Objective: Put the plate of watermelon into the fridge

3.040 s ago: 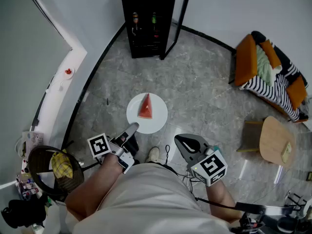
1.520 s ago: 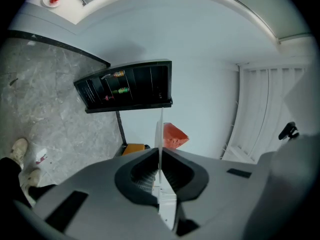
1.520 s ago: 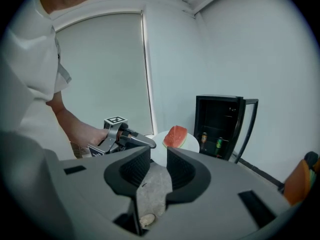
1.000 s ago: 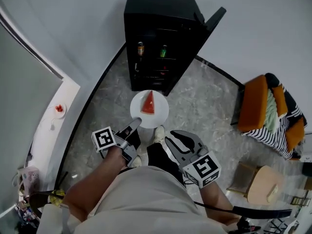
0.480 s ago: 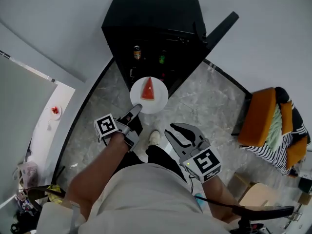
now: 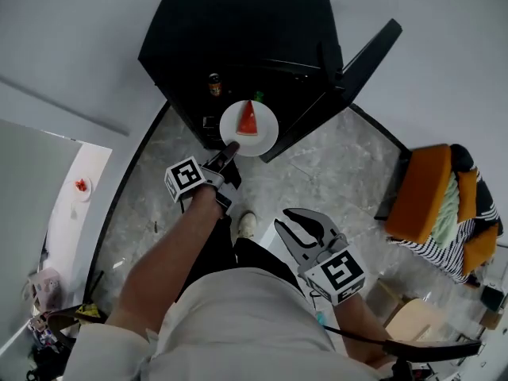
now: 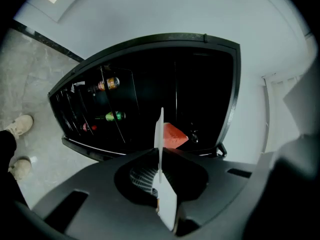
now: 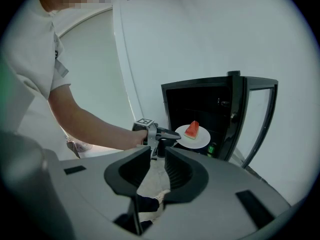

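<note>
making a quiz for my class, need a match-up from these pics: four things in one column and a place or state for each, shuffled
1. plate
2. watermelon
3. fridge door
4. right tool

a. jaws apart, nothing between them
b. swung wide
c. lying on the plate
d. clamped by its rim in the left tool

Pairs: 1-d, 2-c, 3-b, 4-a
</note>
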{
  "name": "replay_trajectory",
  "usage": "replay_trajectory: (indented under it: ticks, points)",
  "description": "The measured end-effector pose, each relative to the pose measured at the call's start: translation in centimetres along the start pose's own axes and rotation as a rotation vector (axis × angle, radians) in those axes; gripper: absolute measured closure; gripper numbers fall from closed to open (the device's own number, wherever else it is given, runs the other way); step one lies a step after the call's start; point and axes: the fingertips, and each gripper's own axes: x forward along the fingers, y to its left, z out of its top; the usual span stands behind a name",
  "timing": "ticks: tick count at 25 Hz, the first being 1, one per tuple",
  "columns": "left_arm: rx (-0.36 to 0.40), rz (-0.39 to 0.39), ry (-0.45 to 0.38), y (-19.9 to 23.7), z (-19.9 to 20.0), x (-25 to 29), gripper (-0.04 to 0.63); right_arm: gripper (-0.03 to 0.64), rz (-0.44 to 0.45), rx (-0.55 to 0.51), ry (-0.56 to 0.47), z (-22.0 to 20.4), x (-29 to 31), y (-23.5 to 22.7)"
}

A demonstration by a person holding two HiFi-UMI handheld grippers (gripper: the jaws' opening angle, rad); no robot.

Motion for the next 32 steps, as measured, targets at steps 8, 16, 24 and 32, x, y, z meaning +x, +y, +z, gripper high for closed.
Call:
replay_trajectory:
  ticks: [8,16,24,32]
  points:
    - [-0.020,0.025,-0.009,3.5,3.4,6.7,0.569,0.518,-0.089,0.061,0.041,0.2,0.5,-3.4]
    - [-0.016,0.047,0.000,6.3,5.9,12.5,0.569,0.518,-0.137,0.121,0.080,-0.4,1.2,-5.4]
    - [-0.001,0.090,0.007,8.1,6.9,15.9,0.569,0.518,-0.176,0.152,0.097,-0.7,0.8,-7.0]
    - [0.021,0.154,0.018,9.8,7.9,17.0,0.569,0.518,-0.190,0.187,0.107,-1.1,0.9,-7.4]
